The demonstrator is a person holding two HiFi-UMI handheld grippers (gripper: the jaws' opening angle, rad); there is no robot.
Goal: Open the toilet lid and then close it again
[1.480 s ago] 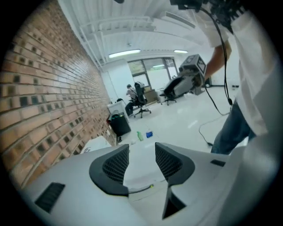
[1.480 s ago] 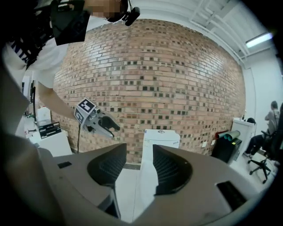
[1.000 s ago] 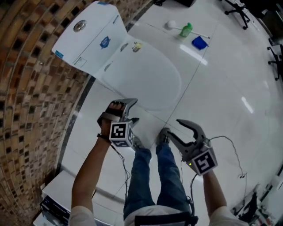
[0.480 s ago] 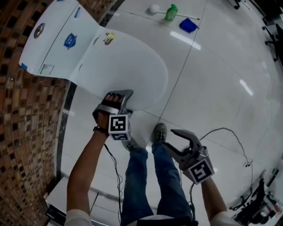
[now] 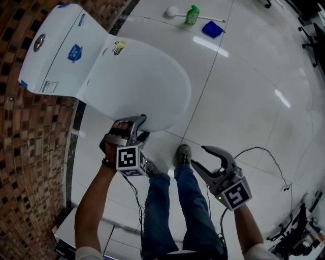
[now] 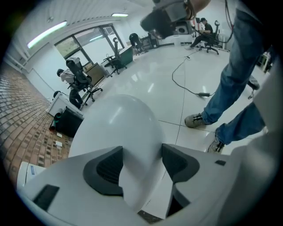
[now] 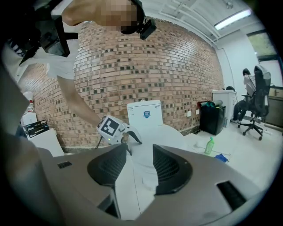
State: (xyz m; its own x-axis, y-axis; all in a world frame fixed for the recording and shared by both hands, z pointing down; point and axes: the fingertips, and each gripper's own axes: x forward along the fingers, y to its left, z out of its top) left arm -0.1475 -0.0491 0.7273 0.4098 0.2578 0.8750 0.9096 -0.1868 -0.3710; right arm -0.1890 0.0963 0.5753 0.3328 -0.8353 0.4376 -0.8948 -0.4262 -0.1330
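Observation:
The white toilet lid (image 5: 142, 81) lies down flat over the bowl, with the tank (image 5: 56, 51) behind it against the brick wall. My left gripper (image 5: 133, 127) sits at the lid's front edge. Its jaws have just been closing, and in the left gripper view the lid's rim (image 6: 119, 128) fills the gap between both pads of the left gripper (image 6: 141, 165). My right gripper (image 5: 199, 156) hangs open above the floor beside the person's legs, away from the toilet, with nothing between its fingers. In the right gripper view, the right gripper (image 7: 135, 165) faces the toilet (image 7: 163, 132).
The brick wall (image 5: 30, 152) runs along the left. A green bottle (image 5: 192, 14), a blue item (image 5: 212, 29) and a white brush (image 5: 172, 11) lie on the tiled floor beyond the toilet. The person's shoes (image 5: 183, 152) stand just in front of the bowl. A cable (image 5: 259, 152) trails at the right.
My left gripper has come down onto the lid's front edge and its jaws have narrowed around the rim. The right gripper has sunk a little, still open.

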